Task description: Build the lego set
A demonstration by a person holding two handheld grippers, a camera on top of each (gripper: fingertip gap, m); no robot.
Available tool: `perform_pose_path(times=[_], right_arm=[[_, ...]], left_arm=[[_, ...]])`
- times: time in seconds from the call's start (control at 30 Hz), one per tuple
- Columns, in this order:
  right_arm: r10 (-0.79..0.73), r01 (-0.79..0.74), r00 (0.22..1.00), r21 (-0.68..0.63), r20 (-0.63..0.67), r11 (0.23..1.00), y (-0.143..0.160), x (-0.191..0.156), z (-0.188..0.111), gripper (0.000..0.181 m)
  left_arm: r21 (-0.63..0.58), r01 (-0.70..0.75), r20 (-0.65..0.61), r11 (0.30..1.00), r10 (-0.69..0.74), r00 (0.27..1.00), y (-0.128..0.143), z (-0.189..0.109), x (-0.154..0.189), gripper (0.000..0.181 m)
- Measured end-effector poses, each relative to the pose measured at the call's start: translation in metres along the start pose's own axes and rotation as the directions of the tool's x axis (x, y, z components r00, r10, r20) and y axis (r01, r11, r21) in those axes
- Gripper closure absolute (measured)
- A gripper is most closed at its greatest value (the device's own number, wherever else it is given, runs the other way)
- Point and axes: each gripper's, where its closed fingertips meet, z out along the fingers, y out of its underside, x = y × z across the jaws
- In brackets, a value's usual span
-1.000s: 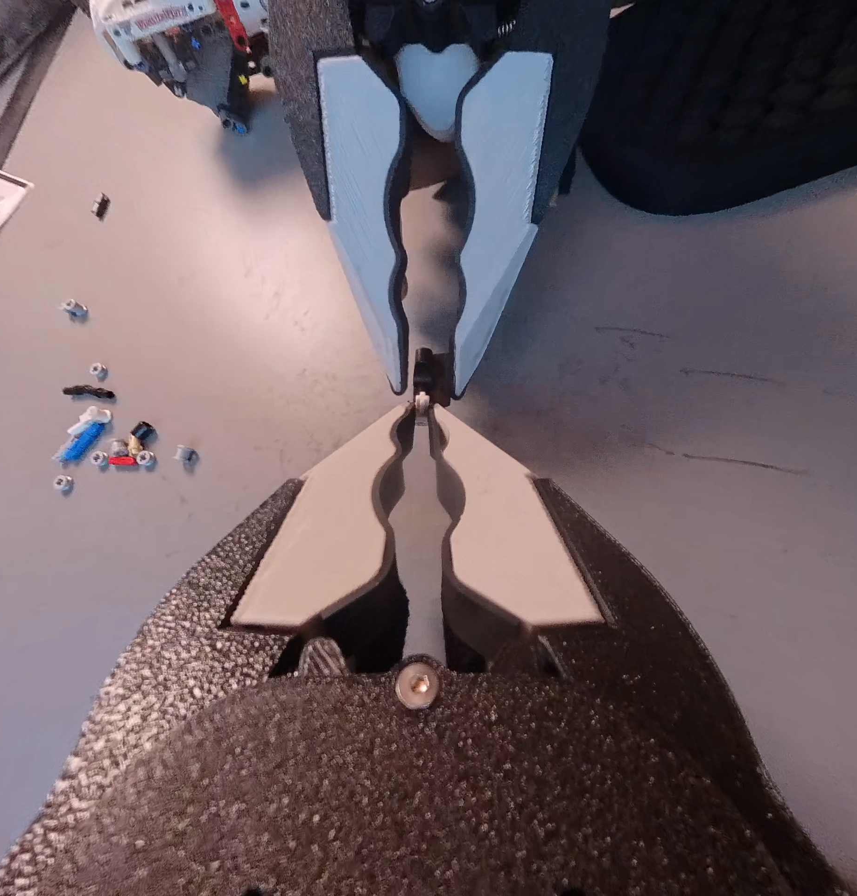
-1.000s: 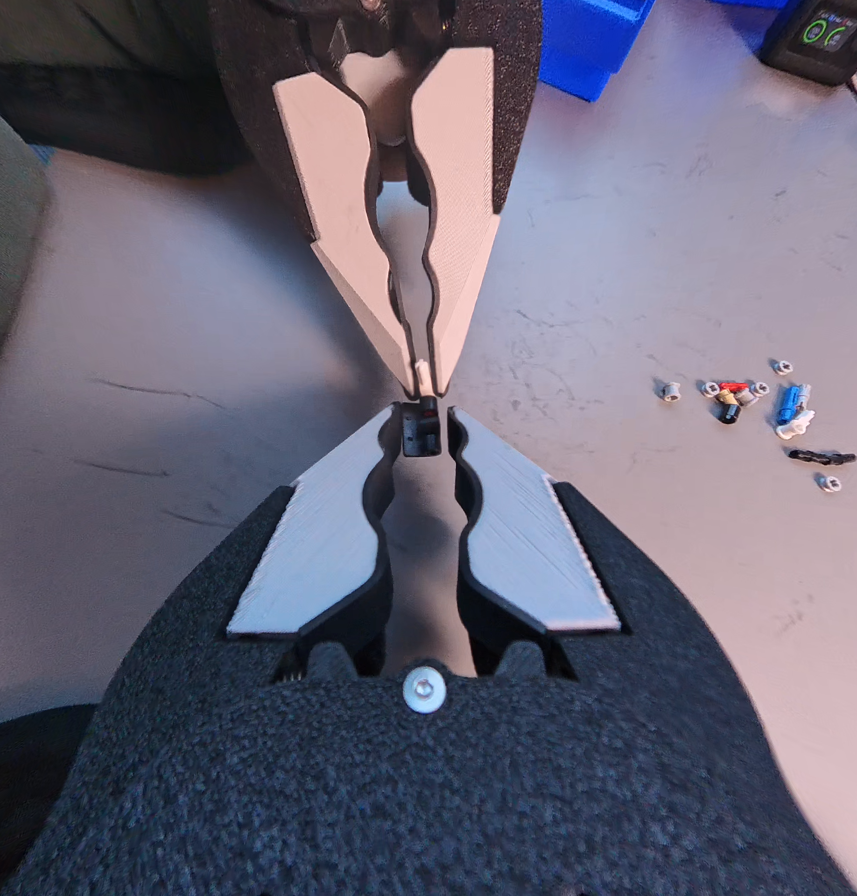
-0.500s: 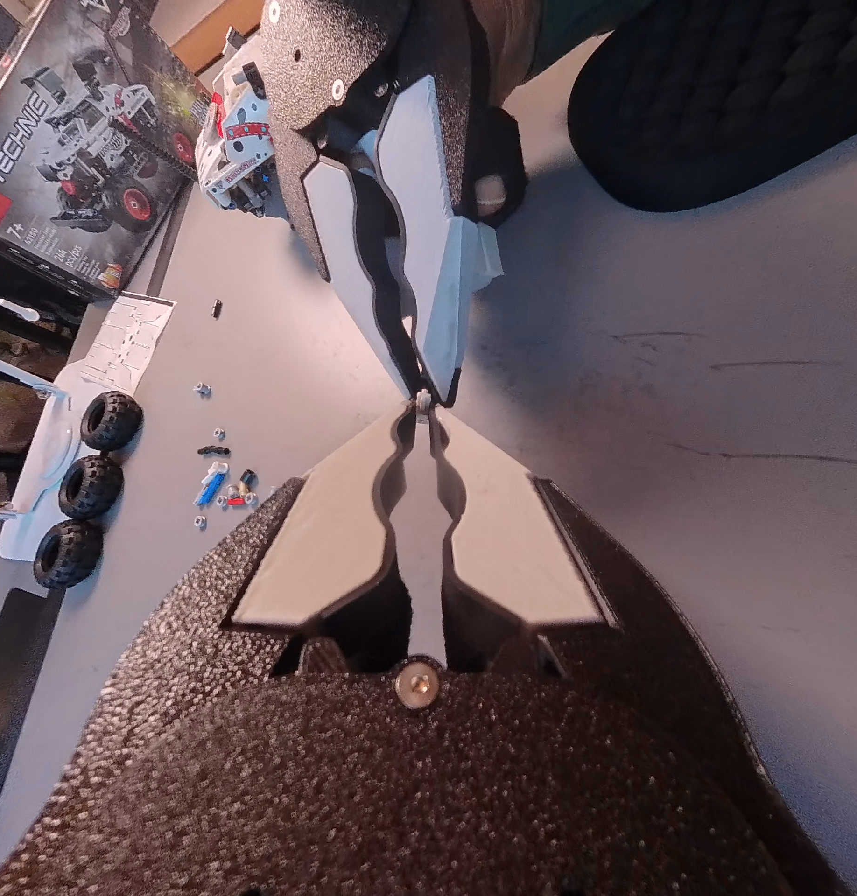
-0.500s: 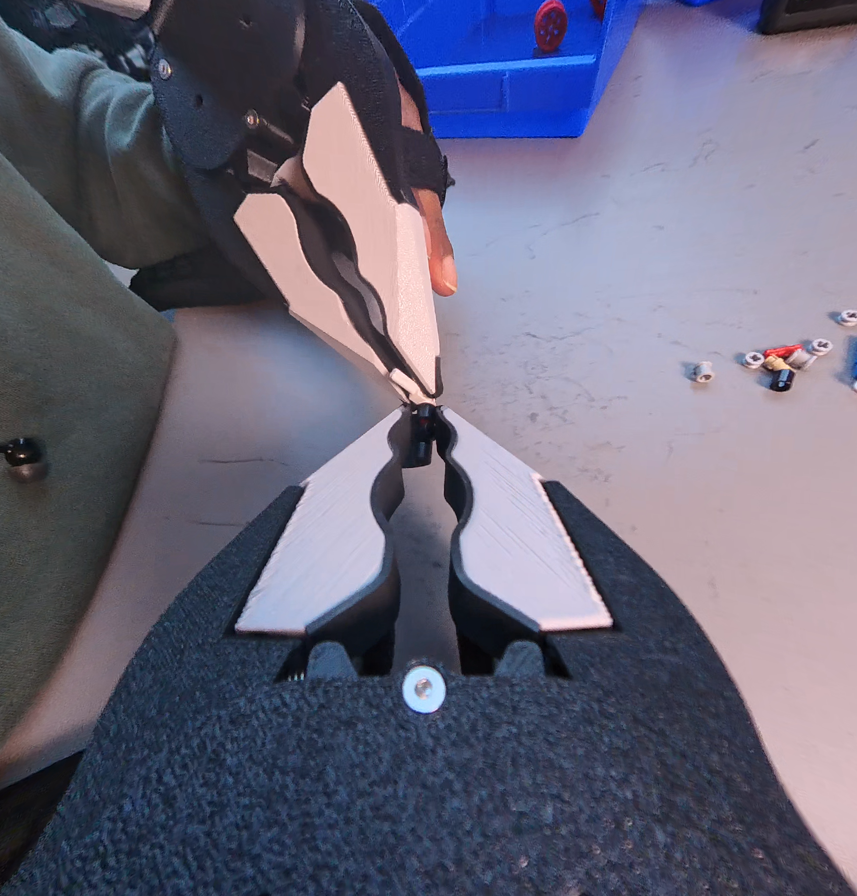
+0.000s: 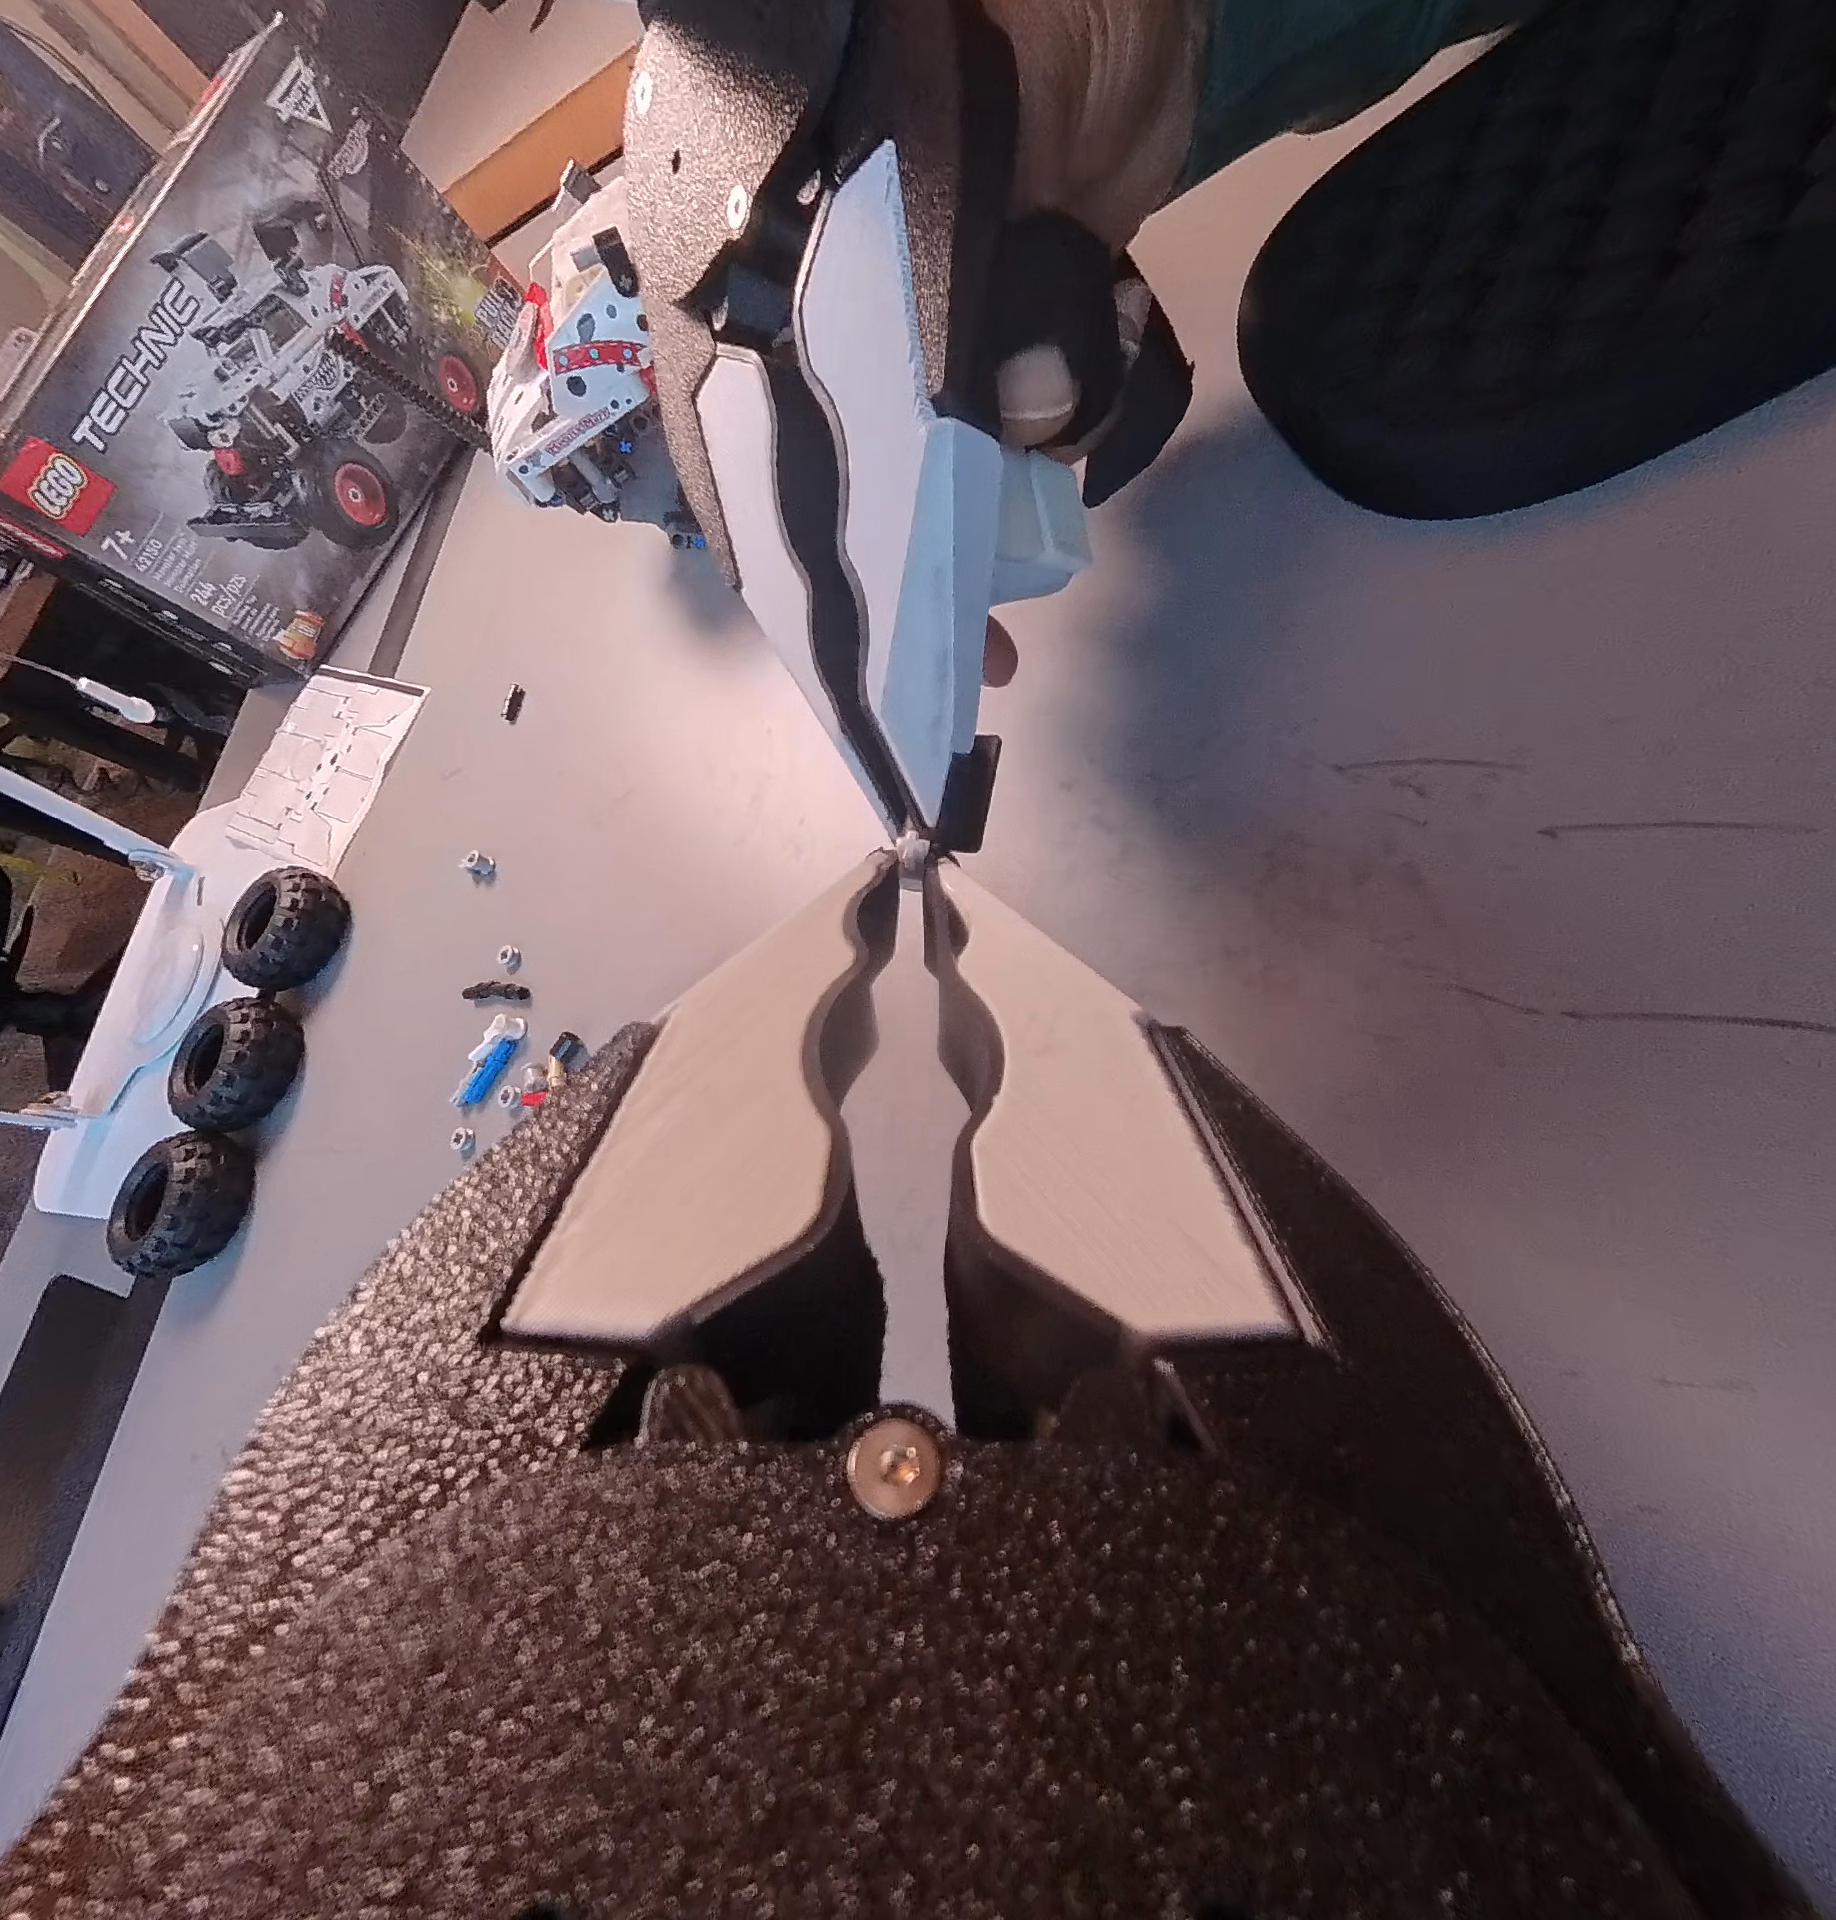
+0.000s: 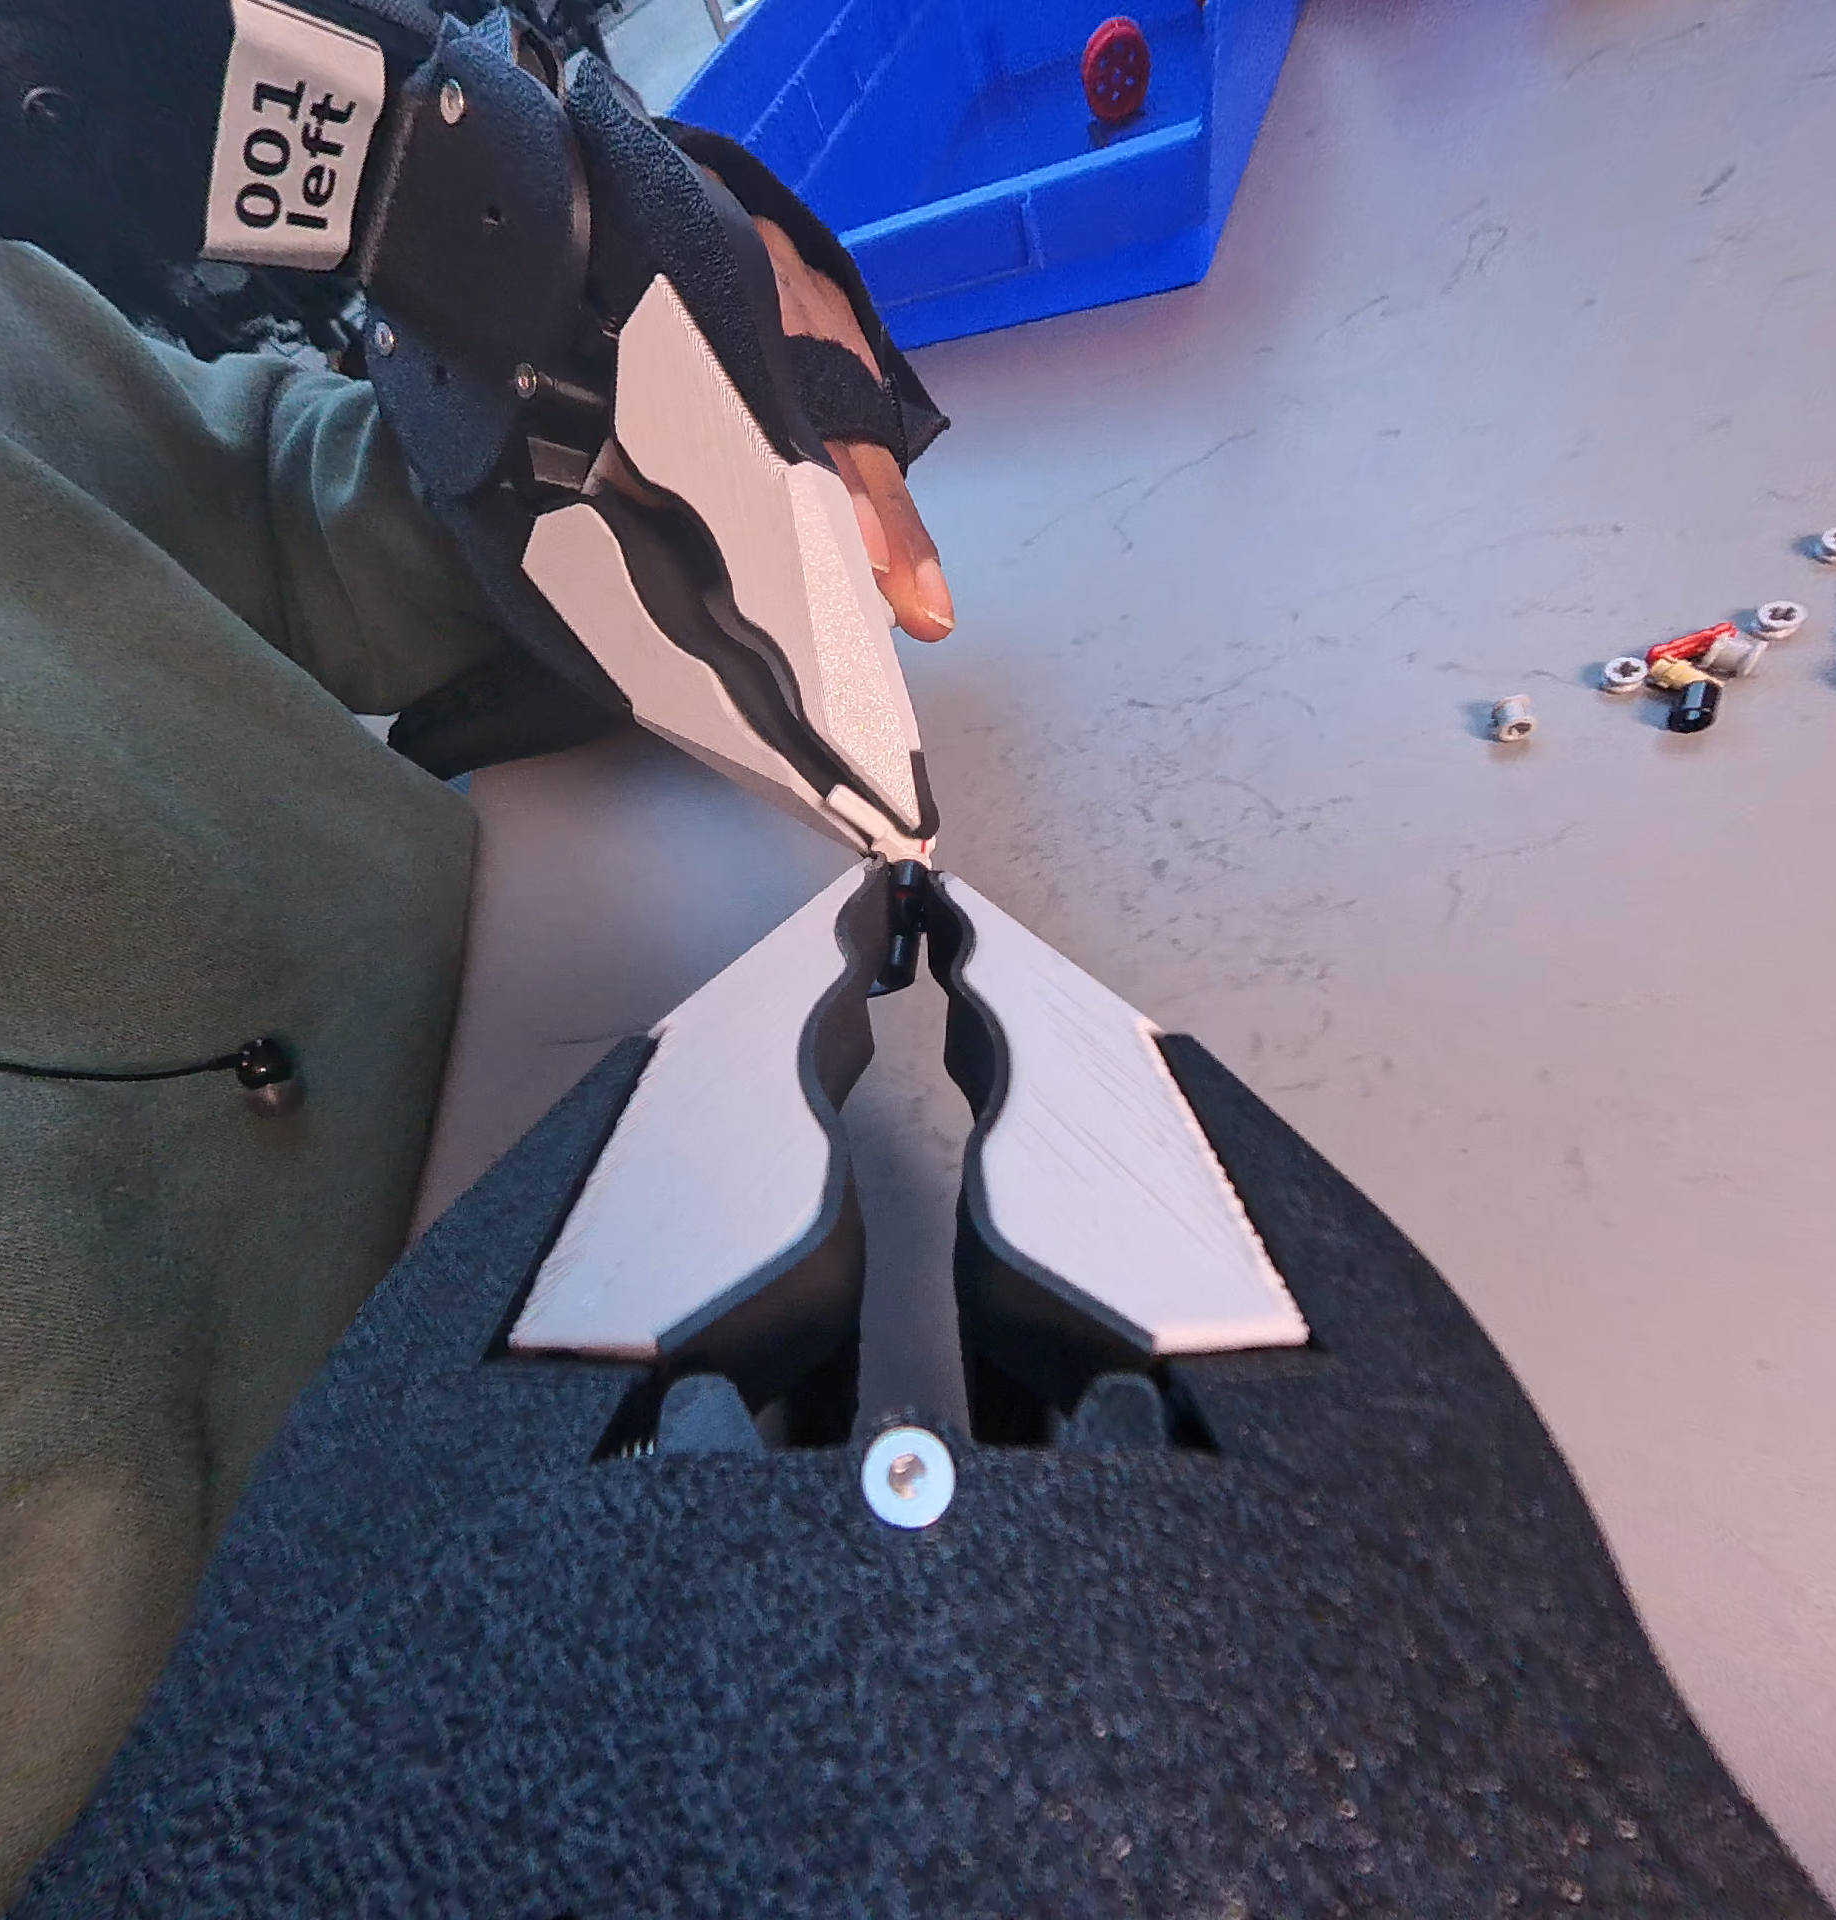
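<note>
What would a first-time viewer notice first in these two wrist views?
The two grippers meeting tip to tip above the grey table: the left gripper pinches a tiny pale piece, and the right gripper pinches a small black piece. Next, three black tyres in a row at the left edge, with the toy box behind them.
</note>
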Motion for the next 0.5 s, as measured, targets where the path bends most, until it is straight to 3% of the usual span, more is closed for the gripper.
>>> perform_pose_path(times=[0.03, 0.07, 0.1, 0.13, 0.23, 0.3, 0.4, 0.5], right_arm=[[0.004, -0.004, 1.0, 0.002, -0.005, 1.0, 0.0, 0.001, -0.001, 0.176], [0.001, -0.002, 0.999, -0.029, -0.038, 1.0, 0.006, 0.008, -0.006, 0.177], [0.014, -0.015, 0.996, -0.009, -0.09, 1.0, 0.007, 0.02, -0.021, 0.177], [0.059, -0.054, 0.995, 0.053, -0.082, 0.997, 0.002, 0.023, -0.035, 0.178], [-0.118, 0.118, 0.988, -0.014, -0.102, 0.993, -0.004, 0.004, -0.009, 0.176], [-0.199, 0.181, 0.963, -0.112, -0.182, 0.977, 0.008, 0.016, -0.002, 0.176], [-0.203, 0.172, 0.959, -0.158, -0.199, 0.972, 0.025, 0.026, 0.0, 0.176], [-0.265, 0.221, 0.938, -0.205, -0.224, 0.954, 0.033, 0.032, 0.005, 0.175]], left_arm=[[-0.034, 0.001, 0.028, 0.999, 0.0, 1.0, 0.006, -0.001, -0.005, 0.179], [-0.15, 0.009, 0.121, 0.989, 0.01, 0.993, 0.031, -0.007, -0.024, 0.18], [-0.179, 0.067, 0.164, 0.981, -0.037, 0.986, 0.054, -0.019, -0.04, 0.18], [-0.083, 0.195, 0.096, 0.977, -0.187, 0.978, 0.048, -0.026, -0.038, 0.18], [-0.048, 0.139, 0.038, 0.989, -0.138, 0.99, 0.014, -0.002, -0.028, 0.179], [-0.058, 0.199, 0.019, 0.978, -0.198, 0.98, 0.018, 0.008, -0.028, 0.179], [0.026, 0.37, -0.045, 0.929, -0.369, 0.928, 0.023, 0.006, -0.028, 0.179], [0.01, 0.434, -0.053, 0.901, -0.432, 0.9, 0.03, 0.007, -0.03, 0.179]])
